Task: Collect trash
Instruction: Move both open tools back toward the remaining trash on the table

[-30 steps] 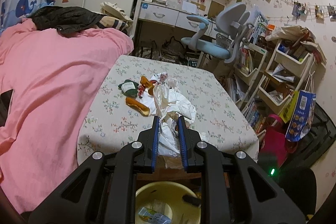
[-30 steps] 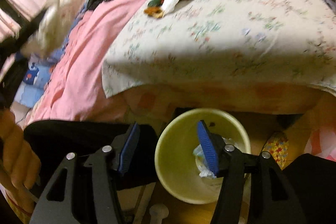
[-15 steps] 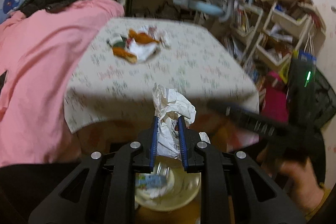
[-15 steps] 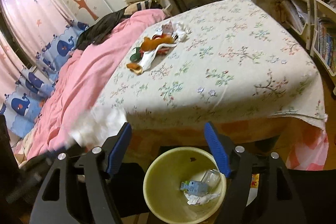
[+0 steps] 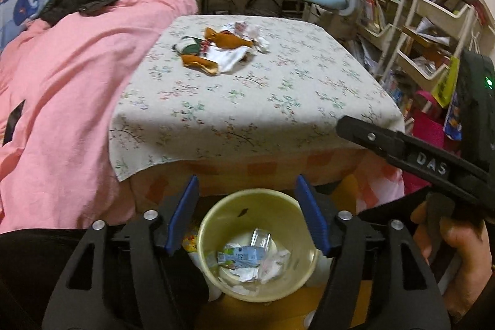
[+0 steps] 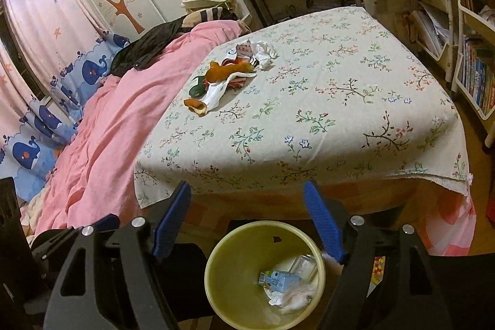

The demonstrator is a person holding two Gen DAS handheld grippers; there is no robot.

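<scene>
Since 0.5 s ago the left gripper (image 5: 246, 212) has let go of the crumpled white wad and its fingers now spread wide and empty over the yellow bin (image 5: 256, 249) at bottom center, where wrappers and crumpled paper (image 5: 247, 257) lie, with the remaining trash pile (image 5: 221, 50) on the floral tablecloth (image 5: 247, 101) at upper center. Right wrist view: right gripper (image 6: 247, 221) fingers spread, empty, above the bin (image 6: 264, 274) at bottom center; pile (image 6: 229, 76) upper center beside the pink blanket (image 6: 123, 119) on the left.

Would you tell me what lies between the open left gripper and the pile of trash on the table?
In the left wrist view, only bare flowered tablecloth separates left gripper from trash pile.
</scene>
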